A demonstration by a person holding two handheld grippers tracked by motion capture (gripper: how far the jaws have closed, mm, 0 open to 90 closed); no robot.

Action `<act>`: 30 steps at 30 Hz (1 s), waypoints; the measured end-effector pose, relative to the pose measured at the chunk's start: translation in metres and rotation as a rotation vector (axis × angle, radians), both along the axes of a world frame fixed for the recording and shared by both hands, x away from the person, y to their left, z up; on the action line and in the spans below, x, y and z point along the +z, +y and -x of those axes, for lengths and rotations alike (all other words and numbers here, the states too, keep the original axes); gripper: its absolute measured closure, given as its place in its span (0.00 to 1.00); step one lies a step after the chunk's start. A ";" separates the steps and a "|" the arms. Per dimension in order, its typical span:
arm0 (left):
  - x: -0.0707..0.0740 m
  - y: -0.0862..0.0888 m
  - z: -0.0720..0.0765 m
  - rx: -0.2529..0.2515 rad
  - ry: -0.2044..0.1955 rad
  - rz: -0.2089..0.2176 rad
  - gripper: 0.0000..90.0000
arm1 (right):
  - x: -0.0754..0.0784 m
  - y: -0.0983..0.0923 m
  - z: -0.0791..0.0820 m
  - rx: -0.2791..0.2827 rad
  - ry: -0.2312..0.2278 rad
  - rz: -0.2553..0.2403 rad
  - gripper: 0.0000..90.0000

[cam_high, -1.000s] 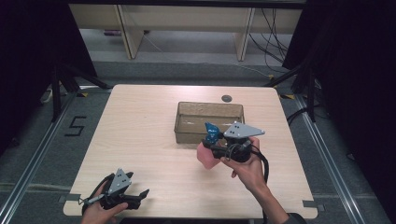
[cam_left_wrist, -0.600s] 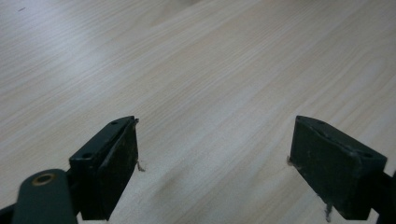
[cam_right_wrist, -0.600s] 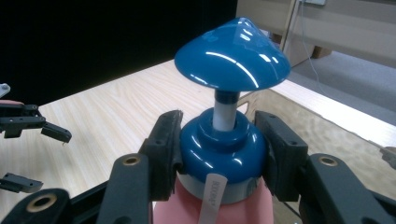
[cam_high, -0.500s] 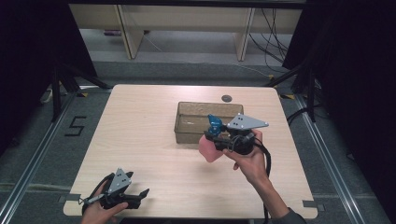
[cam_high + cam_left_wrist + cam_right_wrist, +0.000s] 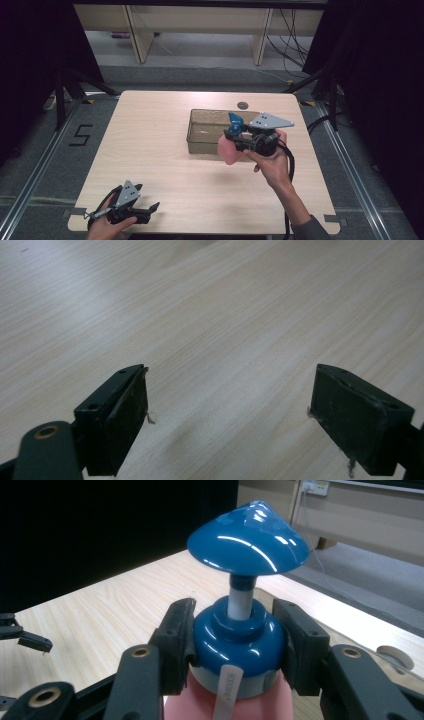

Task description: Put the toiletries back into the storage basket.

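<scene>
Over the front edge of the bin [image 5: 200,145], near the right side of the tabletop [image 5: 150,150]: a pink bottle [image 5: 229,150] with a blue pump top [image 5: 248,535], hanging off the surface, clamped by the right tool [image 5: 239,142] around the blue collar [image 5: 239,642] just under the nozzle. Pads squeezed in on both sides of that collar, nothing supporting the pink body below (a bit sketchy, honestly). Left tool [image 5: 142,212] parked at the near left corner of the tabletop, jaws wide apart, gripping nothing, just wood grain between them.

What could go wrong: glossy round collar, so could swivel or slip down between the pads if tilted or jerked. Could also clip the bin wall with the bottom if lowered from here without more clearance. Pressing the pump head by accident looks unlikely, since nothing is near it.

Orientation: long axis roughly upright, pump end up, pink base down toward the tabletop. Nozzle direction hard to call.
</scene>
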State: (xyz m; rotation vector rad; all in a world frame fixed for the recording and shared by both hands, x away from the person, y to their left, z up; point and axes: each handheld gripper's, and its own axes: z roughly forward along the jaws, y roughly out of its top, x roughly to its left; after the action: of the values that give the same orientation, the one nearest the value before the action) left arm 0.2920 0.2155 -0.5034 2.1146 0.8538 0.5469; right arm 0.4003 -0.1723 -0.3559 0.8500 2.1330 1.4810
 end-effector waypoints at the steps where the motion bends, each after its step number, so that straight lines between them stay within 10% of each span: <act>1: 0.000 0.000 0.000 0.000 0.000 0.000 0.17 | 0.000 0.000 0.000 0.000 0.000 0.000 0.59; 30: -0.001 0.000 0.001 0.004 0.011 0.015 0.17 | 0.001 -0.029 -0.054 -0.168 -0.001 -0.004 0.59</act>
State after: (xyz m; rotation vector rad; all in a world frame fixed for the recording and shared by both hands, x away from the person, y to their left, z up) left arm 0.2912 0.2151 -0.5045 2.1049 0.8661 0.5294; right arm 0.4543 -0.2015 -0.3548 1.0033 2.0046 1.4004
